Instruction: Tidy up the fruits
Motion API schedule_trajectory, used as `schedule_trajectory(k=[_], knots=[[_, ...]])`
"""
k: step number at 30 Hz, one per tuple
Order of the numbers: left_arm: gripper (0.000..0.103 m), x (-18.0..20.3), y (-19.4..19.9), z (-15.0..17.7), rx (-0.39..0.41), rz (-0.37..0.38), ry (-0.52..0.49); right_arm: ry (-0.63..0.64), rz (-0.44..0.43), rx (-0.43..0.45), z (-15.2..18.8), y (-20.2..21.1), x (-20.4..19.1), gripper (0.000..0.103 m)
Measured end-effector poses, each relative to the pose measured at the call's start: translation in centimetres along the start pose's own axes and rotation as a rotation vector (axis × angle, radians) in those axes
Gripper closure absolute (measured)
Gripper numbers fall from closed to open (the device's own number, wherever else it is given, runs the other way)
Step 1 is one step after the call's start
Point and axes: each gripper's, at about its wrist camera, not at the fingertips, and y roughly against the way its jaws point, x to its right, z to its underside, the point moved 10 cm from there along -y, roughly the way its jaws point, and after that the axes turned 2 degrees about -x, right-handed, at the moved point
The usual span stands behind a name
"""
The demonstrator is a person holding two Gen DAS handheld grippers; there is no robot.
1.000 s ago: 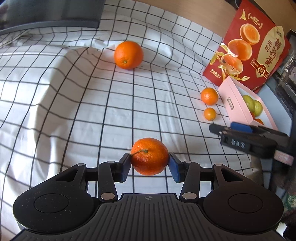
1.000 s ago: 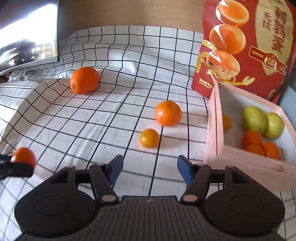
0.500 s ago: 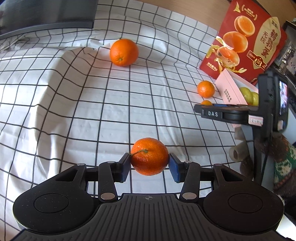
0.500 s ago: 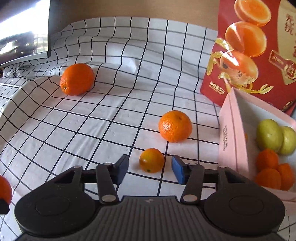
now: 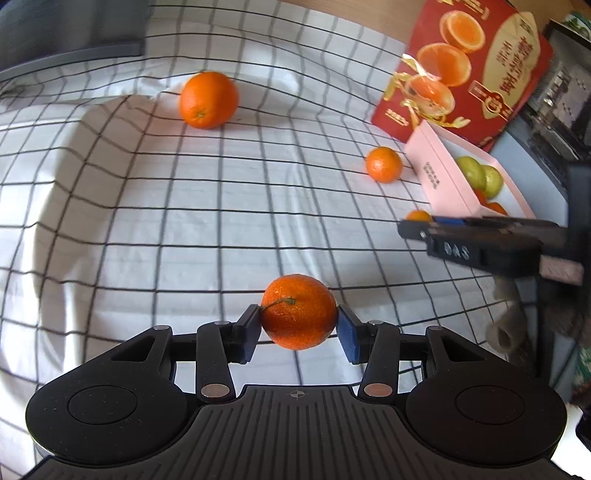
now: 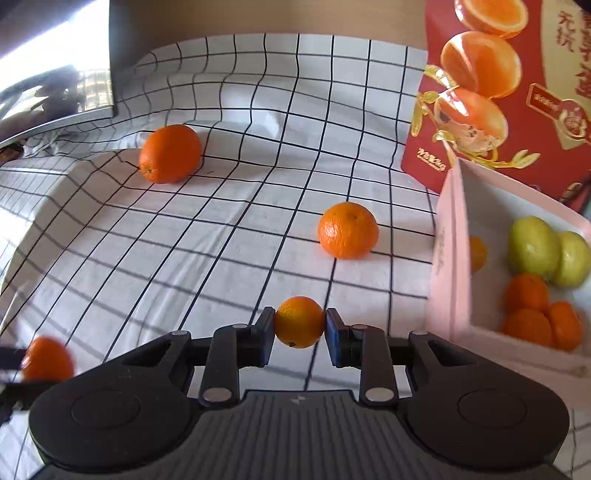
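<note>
Pink box (image 6: 448,258) with two green fruits (image 6: 532,245) and oranges (image 6: 526,293) inside.

A white cloth with a black grid (image 6: 236,229) covers the worktop ahead of the jaws. Beyond, a tan wall (image 6: 258,16); far left, a glossy dark screen (image 6: 55,85) reflects daylight.

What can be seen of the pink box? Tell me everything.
The pink box is an open, lidless tray that looks like cardboard, with small print on its outer wall. It sits on the checked cloth in front of the red carton. Inside lie two yellow-green fruits, three small oranges bunched together, and another by the near wall. Neither gripper touches it.
</note>
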Motion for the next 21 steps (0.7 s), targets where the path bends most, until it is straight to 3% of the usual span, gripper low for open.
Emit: schedule_trajectory(k=[14, 21], knots=[[0.053, 6.1, -3.4, -0.2, -0.05, 0.083, -0.151, -0.156, 0.146, -0.059, 8.6, 5.6, 7.2, 0.075], [0.053, 9.2, -5.2, -0.9, -0.05, 0.098, -0.216, -0.211, 0.164, -0.027, 9.9, 6.6, 8.7, 0.071]])
